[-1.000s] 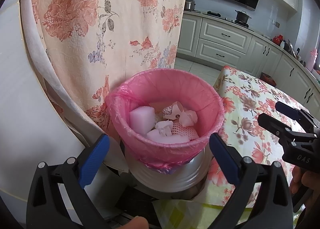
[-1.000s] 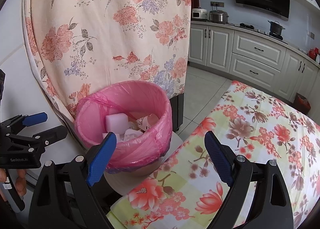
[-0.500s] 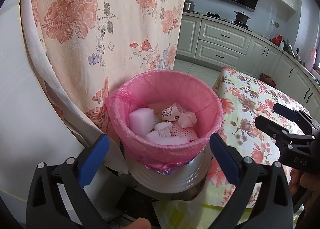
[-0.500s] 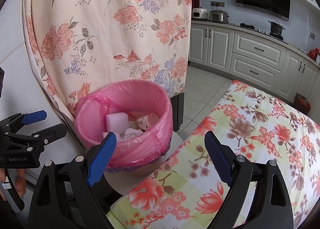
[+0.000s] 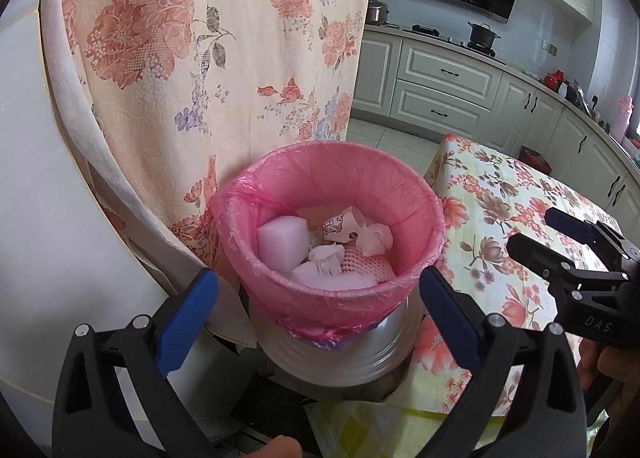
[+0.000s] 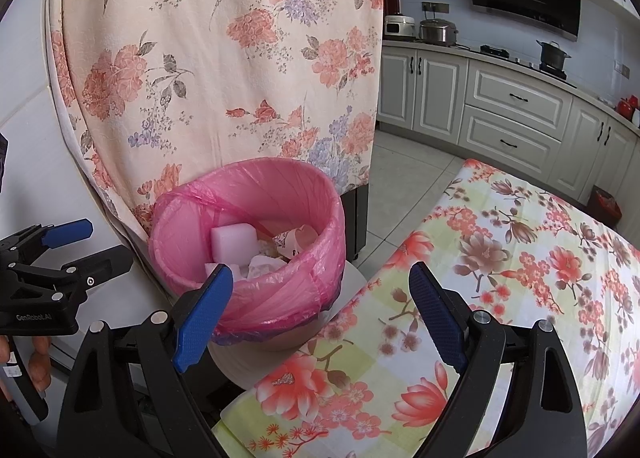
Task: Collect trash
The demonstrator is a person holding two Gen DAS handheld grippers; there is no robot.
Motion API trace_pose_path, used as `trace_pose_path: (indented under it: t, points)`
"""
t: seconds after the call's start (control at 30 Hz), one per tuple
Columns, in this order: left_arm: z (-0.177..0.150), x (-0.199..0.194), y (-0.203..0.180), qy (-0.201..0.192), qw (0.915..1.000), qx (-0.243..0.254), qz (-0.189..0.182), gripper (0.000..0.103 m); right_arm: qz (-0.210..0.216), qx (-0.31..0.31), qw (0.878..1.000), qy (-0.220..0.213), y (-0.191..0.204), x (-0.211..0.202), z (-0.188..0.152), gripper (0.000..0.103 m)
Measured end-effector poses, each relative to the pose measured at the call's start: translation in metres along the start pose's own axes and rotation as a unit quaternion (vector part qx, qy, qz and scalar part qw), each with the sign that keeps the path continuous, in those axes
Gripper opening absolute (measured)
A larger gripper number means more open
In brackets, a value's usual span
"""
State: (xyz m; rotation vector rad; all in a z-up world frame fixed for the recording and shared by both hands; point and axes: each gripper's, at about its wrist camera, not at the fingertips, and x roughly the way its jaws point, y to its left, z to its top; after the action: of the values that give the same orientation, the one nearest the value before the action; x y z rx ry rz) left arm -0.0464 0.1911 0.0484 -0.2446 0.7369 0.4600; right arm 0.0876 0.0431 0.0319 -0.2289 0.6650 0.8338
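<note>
A round bin with a pink plastic liner (image 5: 332, 290) (image 6: 264, 298) stands beside the table. Inside lie white foam blocks (image 5: 282, 242) (image 6: 234, 240), crumpled tissue (image 5: 374, 238), a printed paper scrap (image 5: 340, 223) and a foam fruit net (image 5: 370, 262). My left gripper (image 5: 318, 298) hangs open just in front of the bin's near rim, nothing between its blue pads. My right gripper (image 6: 320, 298) is open too, over the table's corner to the right of the bin, holding nothing. Each gripper shows in the other's view: the right gripper (image 5: 536, 234) and the left gripper (image 6: 104, 246).
A floral tablecloth (image 6: 500, 298) covers the table right of the bin. A floral cloth (image 5: 224, 69) drapes over a tall white appliance behind it. Kitchen cabinets (image 6: 512, 117), a stove with a pot and a range hood line the far wall; tiled floor lies between.
Both grippers have stayed almost still and open; the left view has crept very slightly closer to the bin. The trash in the bin has not shifted.
</note>
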Motion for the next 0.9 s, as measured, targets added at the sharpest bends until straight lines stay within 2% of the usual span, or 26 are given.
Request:
trace_pose_path:
  t: [0.9]
  points:
    - [0.0011,0.0006,0.0027,-0.003,1.0,-0.003,0.005,0.098,-0.001,0.001,1.0,0.003,0.0001,0.0034,-0.0021,0.084]
